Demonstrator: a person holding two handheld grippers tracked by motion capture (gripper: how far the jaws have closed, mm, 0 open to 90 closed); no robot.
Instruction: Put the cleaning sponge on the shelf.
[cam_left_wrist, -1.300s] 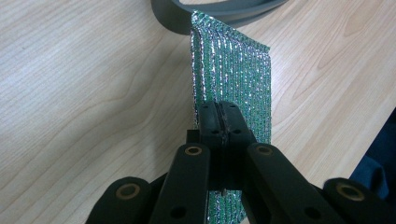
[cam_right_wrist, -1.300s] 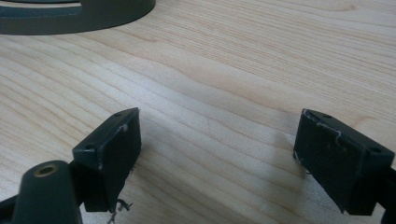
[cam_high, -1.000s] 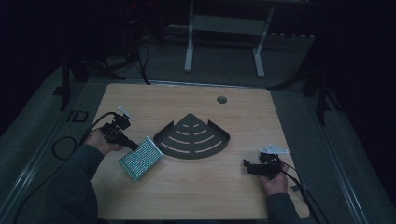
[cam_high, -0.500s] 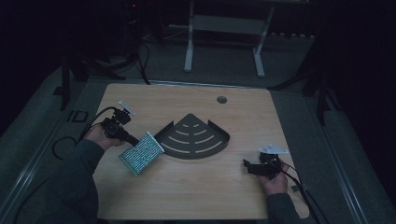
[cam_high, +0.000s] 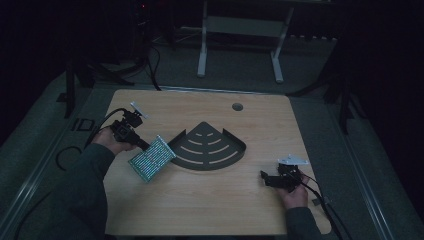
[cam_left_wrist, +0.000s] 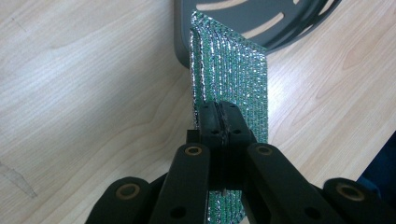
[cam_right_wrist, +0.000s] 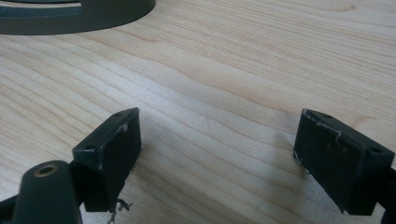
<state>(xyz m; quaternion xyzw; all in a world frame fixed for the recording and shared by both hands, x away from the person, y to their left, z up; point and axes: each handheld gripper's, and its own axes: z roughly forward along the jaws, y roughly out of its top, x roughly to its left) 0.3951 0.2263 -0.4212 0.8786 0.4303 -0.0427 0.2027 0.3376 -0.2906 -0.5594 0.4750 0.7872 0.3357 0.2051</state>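
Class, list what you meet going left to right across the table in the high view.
Left claw → green perforated board → dark fan-shaped rack → right claw

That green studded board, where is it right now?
In the high view the green board sits left of centre, clamped in the left hand-held gripper, its far corner beside the dark fan-shaped tray.

a dim lab or workshop: bare wooden worktable (cam_high: 200, 200), cables on carpeted floor (cam_high: 240, 80), metal stand legs (cam_high: 202, 50).

One green perforated board (cam_high: 152, 159), one dark fan-shaped tray (cam_high: 210, 148), two tools.
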